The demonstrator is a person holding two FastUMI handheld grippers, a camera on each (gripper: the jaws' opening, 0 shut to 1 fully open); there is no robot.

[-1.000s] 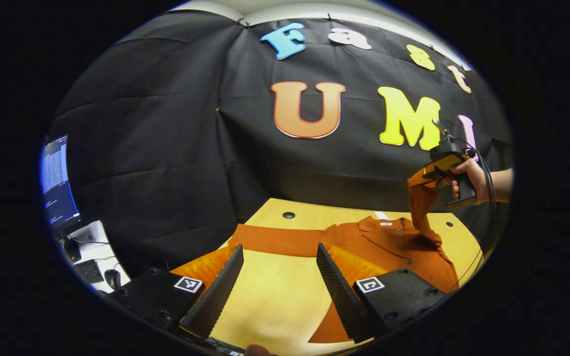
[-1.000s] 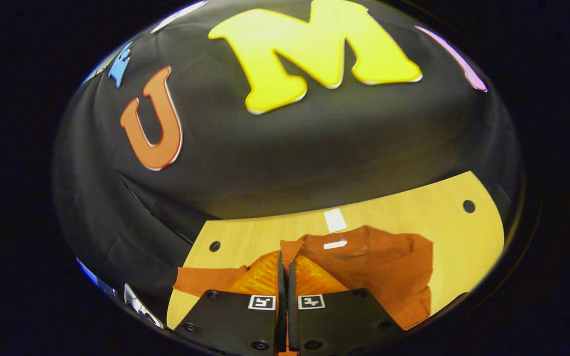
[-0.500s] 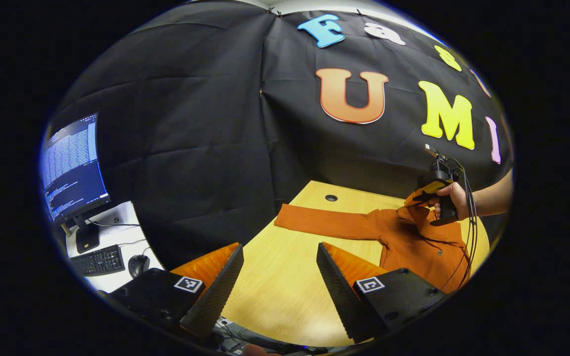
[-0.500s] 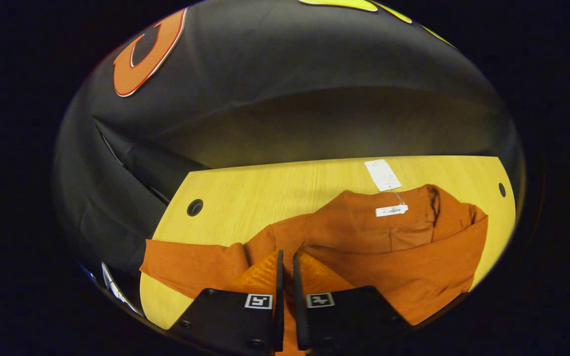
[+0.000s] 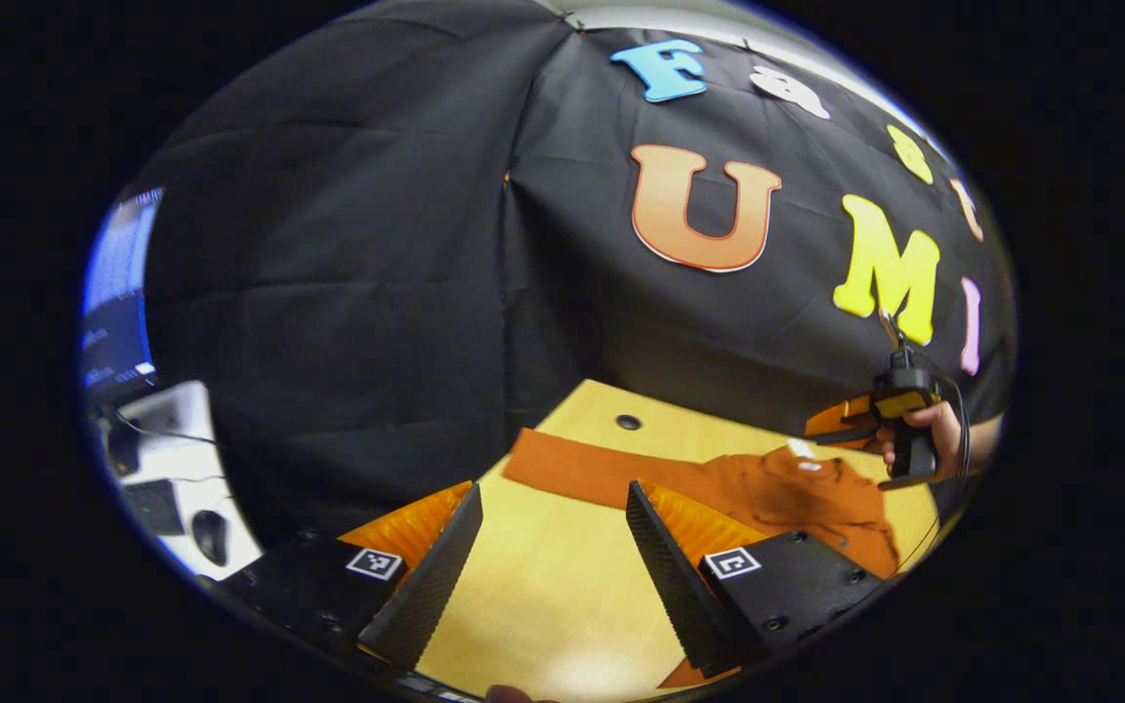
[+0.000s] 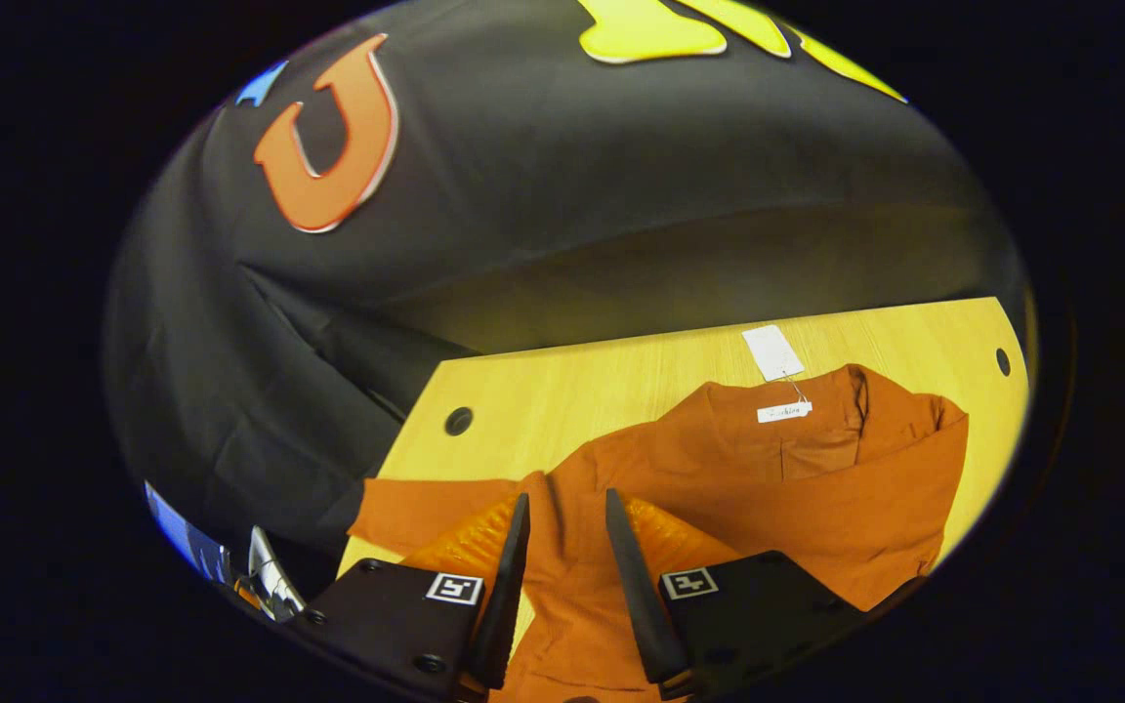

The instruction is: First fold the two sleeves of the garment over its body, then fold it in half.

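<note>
My left gripper [image 5: 551,513] hangs over the bare front part of the light wooden table [image 5: 543,586] with its 2 fingers spread wide and nothing between them. Ahead of it the rust-orange long-sleeved garment [image 5: 797,498] lies flat on the tabletop, 1 sleeve [image 5: 582,471] stretched straight out toward the table's left edge, near a round cable hole [image 5: 628,422]. Farther right in the left gripper view I see my right gripper [image 5: 841,427] held in my hand [image 5: 934,430] just above the garment's collar end, apart from the cloth.

In the right gripper view my right gripper [image 6: 562,542] has its fingers parted, released, with the orange fabric lying below the gap and neither finger pressing on it. The other sleeve lies folded across the garment's body [image 6: 816,488]. A white paper hang tag [image 6: 773,351] rests on the wood just beyond the collar, and a small white neck label [image 6: 783,412] sits inside it.
</note>
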